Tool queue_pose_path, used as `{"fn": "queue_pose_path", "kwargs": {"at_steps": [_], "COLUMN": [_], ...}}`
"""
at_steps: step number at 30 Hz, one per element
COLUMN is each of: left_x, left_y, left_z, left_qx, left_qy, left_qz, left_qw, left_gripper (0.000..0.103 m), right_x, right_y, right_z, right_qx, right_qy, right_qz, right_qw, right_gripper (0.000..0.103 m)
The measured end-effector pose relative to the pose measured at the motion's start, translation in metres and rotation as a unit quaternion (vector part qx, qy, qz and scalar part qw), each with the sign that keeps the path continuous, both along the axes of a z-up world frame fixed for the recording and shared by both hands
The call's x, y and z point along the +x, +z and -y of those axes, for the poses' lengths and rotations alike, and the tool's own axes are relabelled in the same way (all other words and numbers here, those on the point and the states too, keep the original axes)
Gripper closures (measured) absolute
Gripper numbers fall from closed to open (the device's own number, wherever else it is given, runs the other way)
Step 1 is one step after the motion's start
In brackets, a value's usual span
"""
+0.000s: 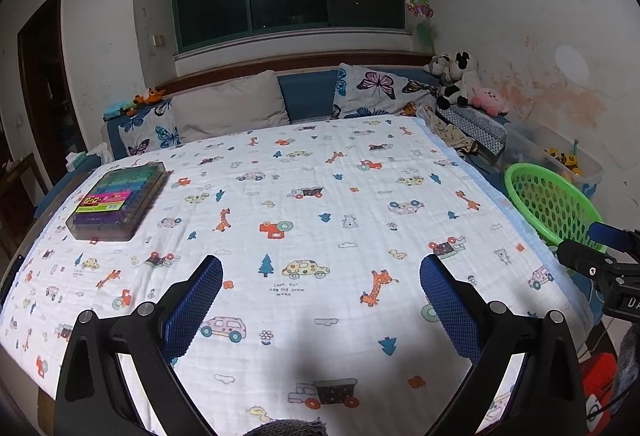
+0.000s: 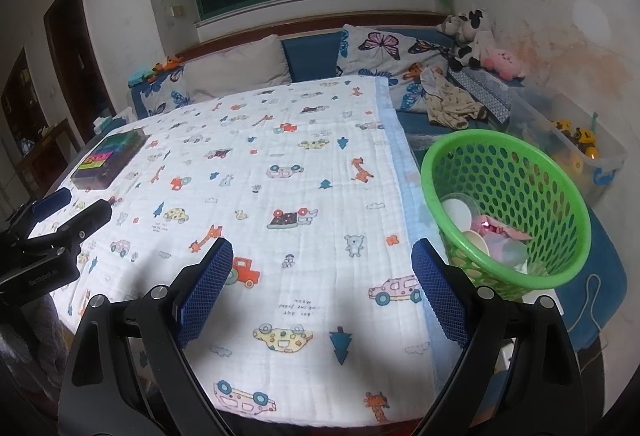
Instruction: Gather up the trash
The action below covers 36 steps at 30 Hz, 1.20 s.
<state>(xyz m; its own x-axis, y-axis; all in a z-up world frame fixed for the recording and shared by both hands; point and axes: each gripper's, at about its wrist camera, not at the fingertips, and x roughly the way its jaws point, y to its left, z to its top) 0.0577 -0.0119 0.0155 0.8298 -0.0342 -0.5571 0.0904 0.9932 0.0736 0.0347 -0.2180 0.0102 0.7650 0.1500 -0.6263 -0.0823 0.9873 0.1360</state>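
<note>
in the left wrist view, the left gripper (image 1: 321, 278) is hovering over the white cartoon-print muslin blanket (image 1: 304, 203), fingers spread with nothing between them; the green perforated plastic basket (image 1: 554, 201) is sitting off the blanket's right edge.

in the right wrist view, the right gripper (image 2: 322, 262) is likewise holding its fingers spread and empty, while crumpled pink paper and pale cup trash (image 2: 486, 232) is lying inside the basket (image 2: 516, 171).

Basket (image 2: 506, 211) right of the blanket (image 2: 280, 171), cups (image 2: 460, 213) inside it, box (image 2: 110, 159) on blanket's left, pillows (image 2: 236, 69) behind.
</note>
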Motion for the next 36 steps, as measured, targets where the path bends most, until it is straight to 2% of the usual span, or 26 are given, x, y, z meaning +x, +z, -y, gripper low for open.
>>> {"fn": "queue_pose_path", "kwargs": {"at_steps": [36], "left_x": [-0.0049], "left_y": [0.0026], "left_z": [0.0082], "left_qx": [0.006], "left_qy": [-0.003], "left_qz": [0.015], "left_qw": [0.9999], "left_gripper": [0.007], "right_x": [-0.0032], "right_y": [0.0032], "right_z": [0.0028], "right_qx": [0.005], "right_qy": [-0.009], "right_qz": [0.007], "right_qw": [1.000], "right_gripper": [0.013]}}
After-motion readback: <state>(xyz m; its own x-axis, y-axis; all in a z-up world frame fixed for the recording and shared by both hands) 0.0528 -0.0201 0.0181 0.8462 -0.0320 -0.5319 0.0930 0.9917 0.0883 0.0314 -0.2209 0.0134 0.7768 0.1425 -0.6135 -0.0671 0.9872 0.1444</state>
